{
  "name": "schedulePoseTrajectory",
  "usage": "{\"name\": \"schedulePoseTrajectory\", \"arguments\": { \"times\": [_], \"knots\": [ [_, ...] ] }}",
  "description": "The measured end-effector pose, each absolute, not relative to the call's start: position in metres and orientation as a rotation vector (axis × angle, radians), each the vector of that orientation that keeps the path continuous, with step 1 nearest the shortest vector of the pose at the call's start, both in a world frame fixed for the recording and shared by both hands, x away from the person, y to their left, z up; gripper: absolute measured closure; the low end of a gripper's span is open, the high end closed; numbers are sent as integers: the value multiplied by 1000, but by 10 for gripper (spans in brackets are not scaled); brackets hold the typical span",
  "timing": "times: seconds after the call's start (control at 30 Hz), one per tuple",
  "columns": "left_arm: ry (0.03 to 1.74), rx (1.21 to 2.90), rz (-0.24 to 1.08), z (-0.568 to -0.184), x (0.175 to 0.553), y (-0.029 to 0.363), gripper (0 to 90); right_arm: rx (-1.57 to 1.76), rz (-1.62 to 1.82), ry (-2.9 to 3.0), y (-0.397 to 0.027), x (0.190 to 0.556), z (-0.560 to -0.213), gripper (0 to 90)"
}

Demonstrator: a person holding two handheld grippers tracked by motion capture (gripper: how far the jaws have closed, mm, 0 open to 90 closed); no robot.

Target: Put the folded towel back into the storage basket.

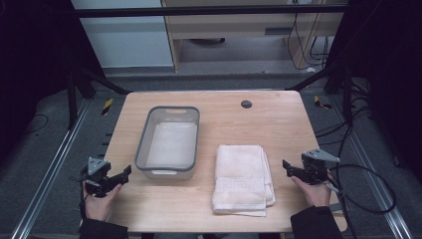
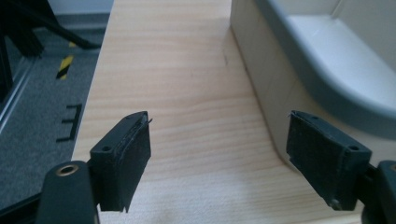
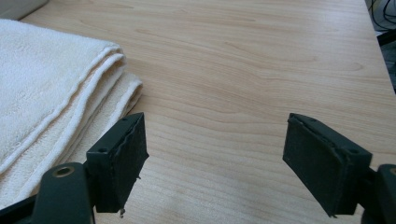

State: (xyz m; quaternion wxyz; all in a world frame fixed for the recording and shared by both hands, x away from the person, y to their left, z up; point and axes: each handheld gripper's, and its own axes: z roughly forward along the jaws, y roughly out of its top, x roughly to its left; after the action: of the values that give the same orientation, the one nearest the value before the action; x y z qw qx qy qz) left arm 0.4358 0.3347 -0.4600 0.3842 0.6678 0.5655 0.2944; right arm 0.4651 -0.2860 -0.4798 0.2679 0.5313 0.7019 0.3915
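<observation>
The folded towel [image 1: 242, 178] is cream and fluffy — a woven band, too blurry to read. Both the left gripper [image 1: 125, 175] and right gripper [image 1: 287, 168] gape wide — empty.

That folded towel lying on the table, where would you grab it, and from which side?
Probably the right edge of the folded towel, coming in from the right, where the right gripper waits with open jaws. The right gripper view shows the stacked layers ending there in a raised, rounded lip above the table, so one jaw might slide under while the other presses on top.
</observation>
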Motion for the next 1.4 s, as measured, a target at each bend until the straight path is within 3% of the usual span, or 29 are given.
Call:
{"name": "schedulePoseTrajectory", "arguments": {
  "times": [0.3, 0.83, 1.4],
  "knots": [
    [1409, 1665, 730, -453, 431, 334, 213, 1425, 1078, 1890, -285, 463, -473, 228],
    [1349, 1589, 702, -431, 425, 331, 332, 1387, 1180, 1889, -273, 460, -450, 311],
    [1279, 1592, 696, -414, 428, 318, 322, 1336, 1220, 1929, -266, 466, -436, 338]
  ]
}}
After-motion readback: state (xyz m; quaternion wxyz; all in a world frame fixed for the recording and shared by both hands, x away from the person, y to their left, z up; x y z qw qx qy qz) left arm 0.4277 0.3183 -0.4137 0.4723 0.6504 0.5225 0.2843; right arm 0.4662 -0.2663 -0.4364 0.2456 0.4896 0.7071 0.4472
